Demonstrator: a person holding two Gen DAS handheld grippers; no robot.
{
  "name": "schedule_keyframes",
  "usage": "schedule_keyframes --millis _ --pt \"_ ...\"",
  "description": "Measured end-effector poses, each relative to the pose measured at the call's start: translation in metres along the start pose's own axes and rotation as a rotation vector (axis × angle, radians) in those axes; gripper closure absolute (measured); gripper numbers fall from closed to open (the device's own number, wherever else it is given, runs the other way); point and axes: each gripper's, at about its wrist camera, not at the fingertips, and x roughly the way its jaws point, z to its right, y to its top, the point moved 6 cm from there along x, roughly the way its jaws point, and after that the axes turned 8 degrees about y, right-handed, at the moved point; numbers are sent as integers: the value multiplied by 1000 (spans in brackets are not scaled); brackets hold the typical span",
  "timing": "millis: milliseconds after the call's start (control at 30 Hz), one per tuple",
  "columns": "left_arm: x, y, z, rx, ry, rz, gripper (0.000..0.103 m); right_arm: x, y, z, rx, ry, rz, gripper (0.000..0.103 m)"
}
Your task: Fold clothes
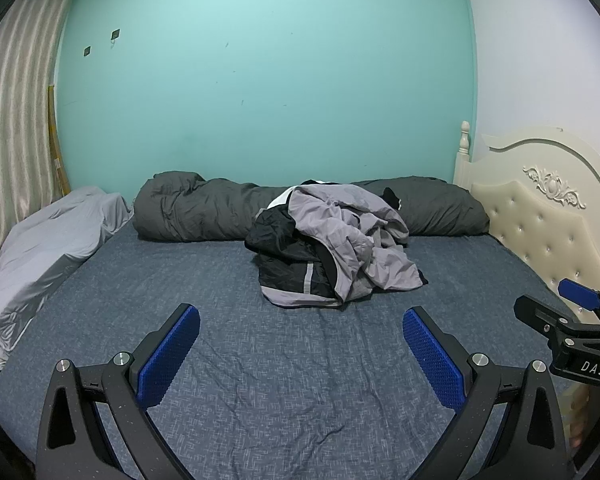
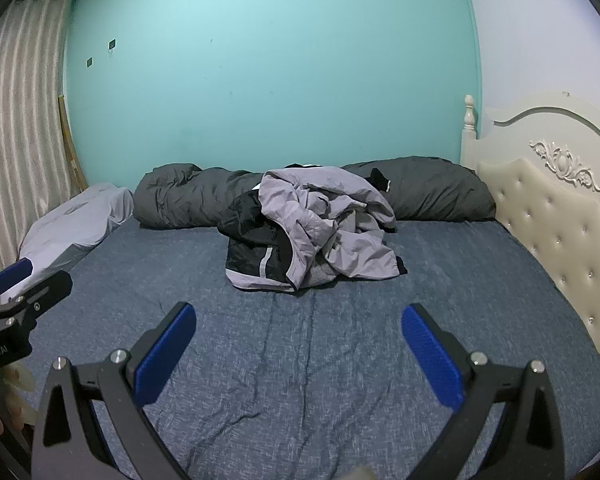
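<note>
A crumpled grey and black jacket [image 1: 332, 244] [image 2: 312, 228] lies in a heap on the blue bed sheet [image 1: 228, 344] [image 2: 284, 360], towards the far side. My left gripper [image 1: 302, 320] hovers open over the near part of the bed, well short of the jacket, with nothing between its blue pads. My right gripper [image 2: 300, 318] is likewise open and empty, at about the same distance from the heap. Each gripper shows at the edge of the other's view: the right one [image 1: 556, 308] at the right, the left one [image 2: 24, 284] at the left.
A rolled dark grey duvet [image 1: 188, 208] [image 2: 180, 196] lies along the teal wall behind the jacket. A pale grey pillow [image 1: 48, 248] [image 2: 72, 220] sits at the left edge by the curtain. A cream padded headboard [image 1: 540, 216] [image 2: 548, 208] bounds the right side.
</note>
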Motion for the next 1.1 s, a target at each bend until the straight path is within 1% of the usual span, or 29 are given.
schedule_keyframes --millis 367,467,567,667,733,767,867,967,1100 --pt "8 -3 -2 -8 3 -7 0 4 -1 2 -5 5 -7 0" --pt "19 -5 -4 -12 9 -21 0 13 -3 5 -5 16 -23 0" --pt "36 -6 -7 -18 17 -29 0 30 -7 13 24 27 -42 0" --pt "58 -7 -12 -32 18 -34 0 58 -10 21 45 57 -72 0" --pt "77 -10 -16 -40 19 -50 0 80 -12 25 54 82 -99 0" --pt "92 -13 -18 -54 7 -66 0 91 -13 27 59 94 -112 0" --pt "129 -22 -26 -87 -15 -107 0 134 -16 36 61 81 -136 0" --pt "171 -33 -33 -111 -29 -140 0 188 -20 42 71 102 -171 0" --pt "220 -43 -42 -127 -9 -166 0 261 -29 50 71 140 -222 0"
